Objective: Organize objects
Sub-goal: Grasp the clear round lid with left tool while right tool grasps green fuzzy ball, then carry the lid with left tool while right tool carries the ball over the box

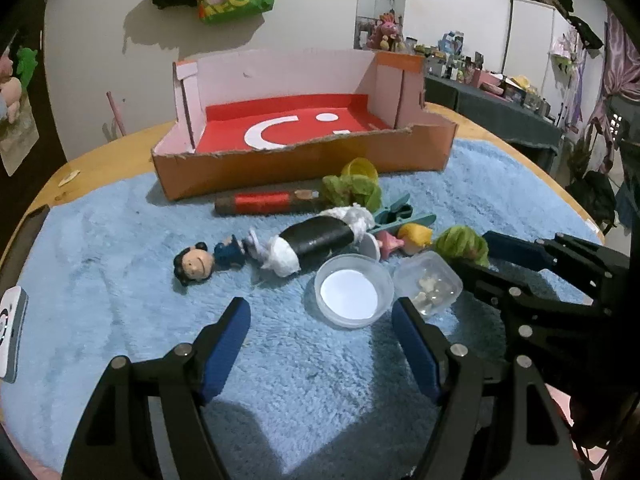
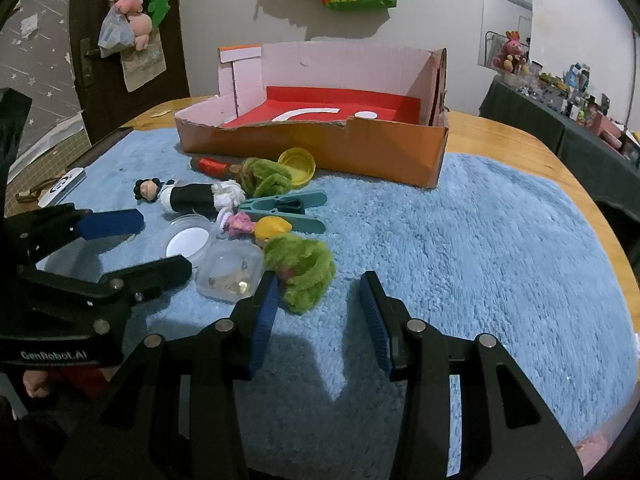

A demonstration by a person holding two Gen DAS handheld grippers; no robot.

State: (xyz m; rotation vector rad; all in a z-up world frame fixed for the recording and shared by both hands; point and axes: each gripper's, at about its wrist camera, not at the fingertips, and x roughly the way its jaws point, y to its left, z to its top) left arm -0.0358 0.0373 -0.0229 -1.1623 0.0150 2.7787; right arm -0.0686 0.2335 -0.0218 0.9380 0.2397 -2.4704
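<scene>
The left tongs are standing spread over the blue rug, with nothing between the blue pads, just in front of a round clear plastic dish. The right tongs are also standing apart and are gripping nothing; the left pad is lying just beside a green fuzzy toy.

The things to organize are lying in a cluster on the rug, in front of an orange cardboard box with a red bottom, which is sitting on the wooden tabletop. In the cluster there are a small square clear container, a doll head with black hair, a black roll with white wrapping, a teal clothespin, a yellow cap near the box wall, and a red thread spool.
</scene>
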